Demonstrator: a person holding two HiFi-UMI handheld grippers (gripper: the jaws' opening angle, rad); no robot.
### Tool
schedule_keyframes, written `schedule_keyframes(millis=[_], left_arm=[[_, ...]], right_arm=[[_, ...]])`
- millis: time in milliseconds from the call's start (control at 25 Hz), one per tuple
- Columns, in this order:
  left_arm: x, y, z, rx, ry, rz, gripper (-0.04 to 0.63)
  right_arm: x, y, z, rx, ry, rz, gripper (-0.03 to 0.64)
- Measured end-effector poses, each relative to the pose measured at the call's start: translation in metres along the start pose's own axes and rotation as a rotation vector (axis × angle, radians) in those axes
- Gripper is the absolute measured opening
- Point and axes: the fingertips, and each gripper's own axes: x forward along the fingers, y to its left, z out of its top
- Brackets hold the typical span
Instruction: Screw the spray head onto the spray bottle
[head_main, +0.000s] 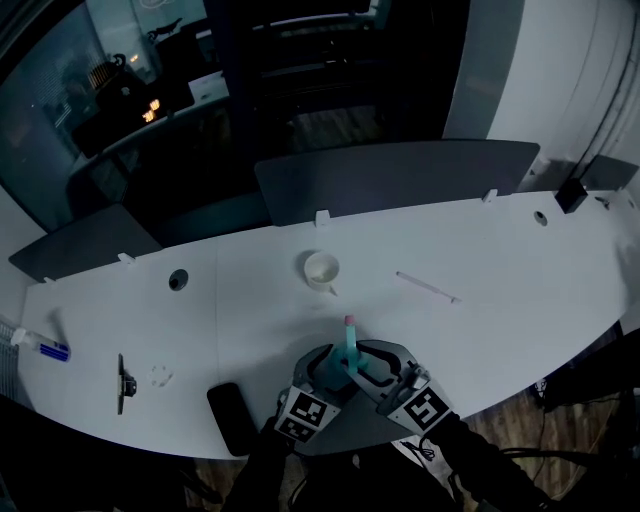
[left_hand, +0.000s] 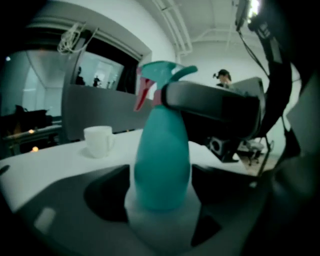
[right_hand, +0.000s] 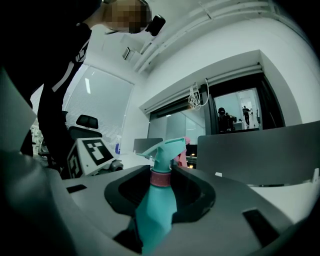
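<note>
A teal spray bottle (head_main: 350, 352) with a teal head and pink trigger stands upright near the front edge of the white table (head_main: 520, 290). Both grippers close round it. My left gripper (head_main: 328, 374) is shut on the bottle's lower body (left_hand: 162, 165), which fills the gap between its jaws. My right gripper (head_main: 386, 374) is shut higher up, its jaws round the pink collar (right_hand: 161, 178) under the spray head (right_hand: 165, 149). The left gripper view shows the right gripper's dark jaw across the neck below the spray head (left_hand: 160, 75).
A white cup (head_main: 321, 269) stands behind the bottle, a thin white tube (head_main: 427, 287) to its right. A black phone (head_main: 232, 417), a black tool (head_main: 123, 383) and a blue-and-white item (head_main: 45, 347) lie to the left. Grey divider panels (head_main: 395, 175) line the far edge.
</note>
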Motion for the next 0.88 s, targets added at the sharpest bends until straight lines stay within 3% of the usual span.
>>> schedule_keyframes(millis=[80,160,280,480,560,880], left_arm=[[0.0012,-0.0021,-0.0006,-0.001,0.013,-0.095,0.385],[0.0024,-0.0027,0.0003,-0.017,-0.004,-0.085,0.37],[0.0045,0.0004,0.0011,-0.059,-0.019,0.048,0.365],[-0.0005,0.0054,0.0029,-0.19,-0.037,0.4,0.353],[-0.0039,0.0063,0.0011,-0.235,-0.042,0.49,0.351],[-0.0037,0.003,0.0007,-0.236,-0.053,0.456,0.359]], right_arm=[[0.0001,0.001,-0.0002,-0.01,0.004,0.01,0.126],[-0.0011,0.0,-0.0012,-0.005,0.007,-0.004,0.126],[-0.0037,-0.0059,-0.0033,0.007,0.011,-0.051,0.126],[-0.0016,-0.0052,-0.001,0.015,-0.01,-0.092,0.126],[-0.0002,-0.0013,-0.0012,0.016,-0.011,-0.084,0.126],[-0.0006,0.0004,-0.002,0.011,-0.007,-0.069,0.126]])
